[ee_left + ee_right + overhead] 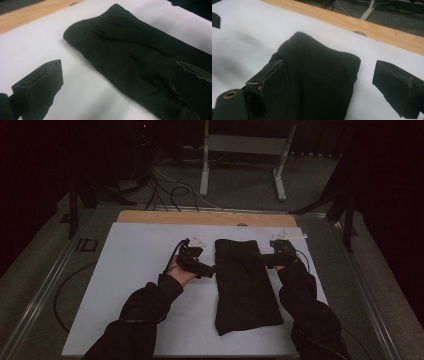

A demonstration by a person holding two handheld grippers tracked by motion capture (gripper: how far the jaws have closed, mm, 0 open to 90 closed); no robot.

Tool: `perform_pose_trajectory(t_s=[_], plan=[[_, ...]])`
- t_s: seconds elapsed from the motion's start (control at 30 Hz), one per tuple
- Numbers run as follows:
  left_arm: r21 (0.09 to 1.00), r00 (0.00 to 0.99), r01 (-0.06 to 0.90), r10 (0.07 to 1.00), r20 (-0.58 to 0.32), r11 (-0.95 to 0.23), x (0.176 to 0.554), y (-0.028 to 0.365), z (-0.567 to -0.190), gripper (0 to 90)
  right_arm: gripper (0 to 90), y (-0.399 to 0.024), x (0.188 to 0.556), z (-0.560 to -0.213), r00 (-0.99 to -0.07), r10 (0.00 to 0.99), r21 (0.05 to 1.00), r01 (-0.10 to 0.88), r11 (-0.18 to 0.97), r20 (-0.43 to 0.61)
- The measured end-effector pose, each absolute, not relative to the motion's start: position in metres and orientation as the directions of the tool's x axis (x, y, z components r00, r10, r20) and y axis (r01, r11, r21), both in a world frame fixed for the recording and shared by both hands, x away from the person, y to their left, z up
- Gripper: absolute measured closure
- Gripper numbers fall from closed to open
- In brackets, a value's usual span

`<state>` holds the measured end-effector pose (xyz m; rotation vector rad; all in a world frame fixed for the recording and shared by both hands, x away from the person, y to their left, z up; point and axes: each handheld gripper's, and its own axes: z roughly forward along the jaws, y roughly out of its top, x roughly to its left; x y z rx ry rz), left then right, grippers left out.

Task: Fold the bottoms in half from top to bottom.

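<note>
A black folded garment (245,285) lies lengthwise on the white sheet (140,285), its gathered end pointing away from the person. My left gripper (212,268) is at the garment's left edge, open. In the left gripper view one jaw is over the sheet and the other over the garment (130,50), with the left gripper (117,67) straddling that edge. My right gripper (263,260) is at the right edge near the far end, also open. The right gripper view has the right gripper (329,68) with one jaw over the garment (312,57) and one over the sheet.
The sheet covers a wooden table whose far strip (200,217) stays bare. Beyond it, cables (170,190) and a white stand (245,150) are on the floor. A metal rail (45,285) runs along the table's left side.
</note>
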<state>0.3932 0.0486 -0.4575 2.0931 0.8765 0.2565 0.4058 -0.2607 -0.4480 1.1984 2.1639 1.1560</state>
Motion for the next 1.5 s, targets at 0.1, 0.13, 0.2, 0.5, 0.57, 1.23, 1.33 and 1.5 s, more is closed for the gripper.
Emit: perform_pose_trajectory(t_s=[0.1, 0.13, 0.2, 0.5, 0.57, 1.23, 1.33, 1.5], plan=[[0.761, 0.728, 0.509, 0.673, -0.131, -0.403, 0.399, 0.044, -0.462, 0.0, 10.6, -0.261, 0.410, -0.453, -0.542, 0.839, 0.815, 0.506, 0.283, 0.045], [0.760, 0.726, 0.514, 0.673, -0.138, -0.398, 0.401, 0.043, -0.464, 0.0, 10.6, -0.261, 0.411, -0.454, -0.539, 0.841, 0.812, 0.510, 0.283, 0.046], [0.759, 0.720, 0.520, 0.680, -0.141, -0.392, 0.405, 0.040, -0.467, 0.0, 10.9, -0.262, 0.414, -0.457, -0.544, 0.838, 0.808, 0.514, 0.289, 0.047], [0.758, 0.705, 0.526, 0.696, -0.133, -0.387, 0.424, 0.030, -0.486, 0.0, 10.8, -0.259, 0.427, -0.471, -0.541, 0.839, 0.778, 0.548, 0.306, 0.051], [0.754, 0.697, 0.545, 0.699, -0.163, -0.367, 0.429, 0.031, -0.490, 0.0, 10.8, -0.258, 0.430, -0.474, -0.541, 0.840, 0.771, 0.556, 0.310, 0.052], [0.708, 0.649, 0.628, 0.719, -0.249, -0.322, 0.457, 0.027, -0.518, 16.1, 13.5, -0.263, 0.459, -0.505, -0.445, 0.890, 0.689, 0.675, 0.262, 0.098], [0.693, 0.640, 0.636, 0.734, -0.228, -0.339, 0.457, 0.022, -0.521, 17.7, 14.4, -0.264, 0.463, -0.508, -0.433, 0.894, 0.684, 0.687, 0.246, 0.114], [0.689, 0.637, 0.634, 0.743, -0.206, -0.353, 0.454, 0.016, -0.524, 25.0, 18.0, -0.262, 0.467, -0.515, -0.418, 0.902, 0.667, 0.704, 0.243, 0.112]])
